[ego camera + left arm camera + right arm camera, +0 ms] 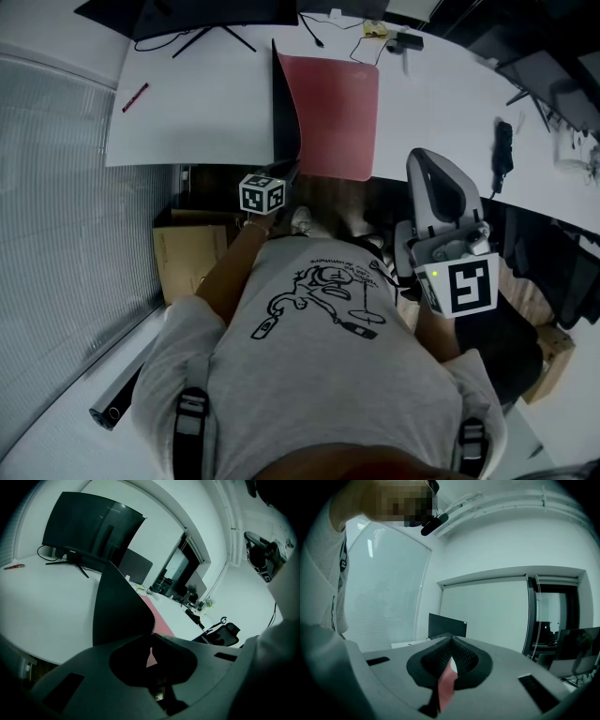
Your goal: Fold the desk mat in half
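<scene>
Left claw [287, 176] is clenched on the near left edge of the red desk mat [337, 108], holding that side upright, black underside showing, on the white desk [197, 103] at top centre. Right claw [451, 640] is closed on nothing, well apart at lower right.

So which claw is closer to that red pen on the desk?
Left. The left claw grips the mat at the desk's near edge, right of the pen. The right claw hangs farther right, beyond the whole mat.
</scene>
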